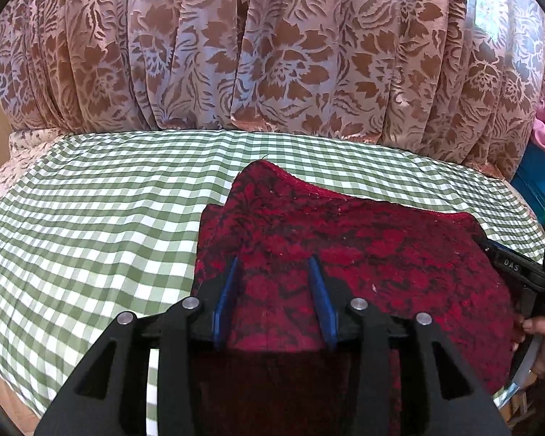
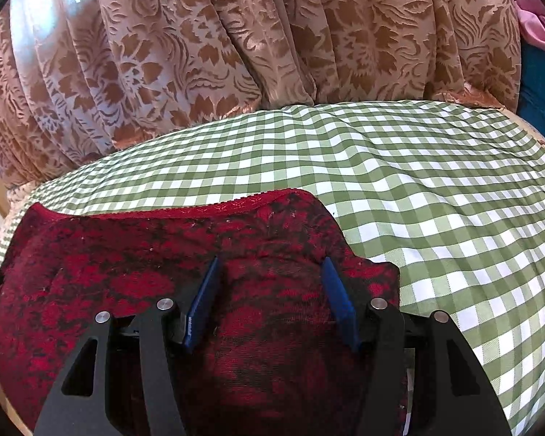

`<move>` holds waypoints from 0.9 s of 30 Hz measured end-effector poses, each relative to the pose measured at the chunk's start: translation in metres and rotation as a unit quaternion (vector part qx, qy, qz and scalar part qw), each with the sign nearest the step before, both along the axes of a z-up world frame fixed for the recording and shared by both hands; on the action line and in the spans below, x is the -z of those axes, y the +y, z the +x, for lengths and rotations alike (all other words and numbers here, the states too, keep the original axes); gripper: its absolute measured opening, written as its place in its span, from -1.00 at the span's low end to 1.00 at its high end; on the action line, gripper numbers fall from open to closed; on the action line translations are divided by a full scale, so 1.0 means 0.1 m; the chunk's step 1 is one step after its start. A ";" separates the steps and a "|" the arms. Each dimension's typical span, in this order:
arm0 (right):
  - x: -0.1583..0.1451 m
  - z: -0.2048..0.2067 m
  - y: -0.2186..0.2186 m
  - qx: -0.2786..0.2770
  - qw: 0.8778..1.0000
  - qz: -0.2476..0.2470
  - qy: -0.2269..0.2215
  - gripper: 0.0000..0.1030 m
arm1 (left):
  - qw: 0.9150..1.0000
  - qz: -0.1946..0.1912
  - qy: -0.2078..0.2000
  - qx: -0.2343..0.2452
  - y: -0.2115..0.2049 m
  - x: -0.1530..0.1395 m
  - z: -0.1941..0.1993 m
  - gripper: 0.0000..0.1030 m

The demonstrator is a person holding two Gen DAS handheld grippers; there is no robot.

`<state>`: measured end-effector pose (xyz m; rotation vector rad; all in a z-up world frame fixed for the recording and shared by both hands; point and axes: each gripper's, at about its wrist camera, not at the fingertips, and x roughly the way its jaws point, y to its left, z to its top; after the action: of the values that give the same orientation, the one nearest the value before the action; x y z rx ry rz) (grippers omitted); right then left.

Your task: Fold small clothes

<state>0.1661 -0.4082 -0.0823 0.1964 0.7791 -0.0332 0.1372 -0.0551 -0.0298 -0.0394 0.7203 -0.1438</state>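
A: Starting wide: the brown floral pleated curtain (image 1: 272,54) is hanging behind, and the green-and-white checked cloth (image 1: 91,218) is covering the surface.

B: And lying on that cloth is the dark red and black patterned fabric garment (image 1: 345,247), its long axis running side to side between the two hands.

A: The left hand-held gripper (image 1: 276,265) is sitting over the garment's left end, blue fingers standing apart with fabric lying under the gap, not pinched.

B: The right hand-held gripper (image 2: 270,265) is mirroring it at the right end, jaws apart too, pads not pressing anything.

A: Both look equally near, I'd say. The lace-trimmed edge (image 2: 200,209) is lying on the far side, ahead of the fingertips.

B: So any fold is probably reaching forward for that edge.
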 end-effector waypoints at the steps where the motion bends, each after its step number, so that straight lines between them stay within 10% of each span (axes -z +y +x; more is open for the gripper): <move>1: 0.00 -0.01 0.00 0.001 1.000 -0.001 -0.001 0.11 | 1.000 0.000 -0.001 -0.001 0.01 -0.01 -0.02 -0.18; 21: -0.03 -0.04 0.01 0.003 1.000 -0.003 -0.005 0.11 | 1.000 0.018 0.006 -0.015 0.25 -0.09 0.08 0.06; 27: -0.03 -0.05 0.02 0.004 1.000 -0.001 -0.007 0.12 | 0.996 -0.058 0.071 0.007 0.47 -0.03 0.50 0.09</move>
<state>0.1615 -0.4066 -0.0792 0.1980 0.7644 -0.0403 0.1872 -0.0078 -0.0272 -0.1567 0.8541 -0.1971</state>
